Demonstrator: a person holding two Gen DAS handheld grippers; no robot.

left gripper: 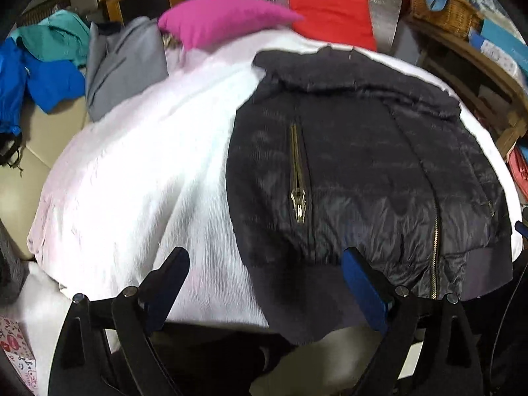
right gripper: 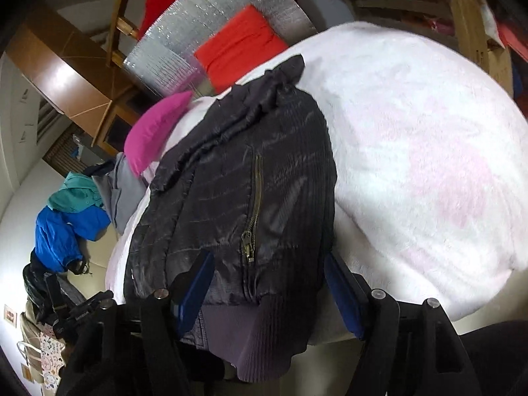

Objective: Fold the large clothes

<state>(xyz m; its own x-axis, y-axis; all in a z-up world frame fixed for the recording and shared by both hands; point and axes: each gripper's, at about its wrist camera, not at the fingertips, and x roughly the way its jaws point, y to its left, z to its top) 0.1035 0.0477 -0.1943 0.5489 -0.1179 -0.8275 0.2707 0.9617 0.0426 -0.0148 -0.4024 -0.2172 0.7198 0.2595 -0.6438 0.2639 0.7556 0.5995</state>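
Note:
A black quilted jacket with brass zips lies on a white fluffy blanket, its sleeves folded in and its ribbed hem hanging over the near edge. My left gripper is open, above the hem's left corner and not touching it. In the right wrist view the jacket lies on the blanket. My right gripper is open, its blue-padded fingers either side of the jacket's hem end, holding nothing.
Pink pillow and red pillow at the far end. Grey, teal and blue garments are piled at the left. A wicker basket and wooden shelves stand at the right. A silver foil sheet stands behind.

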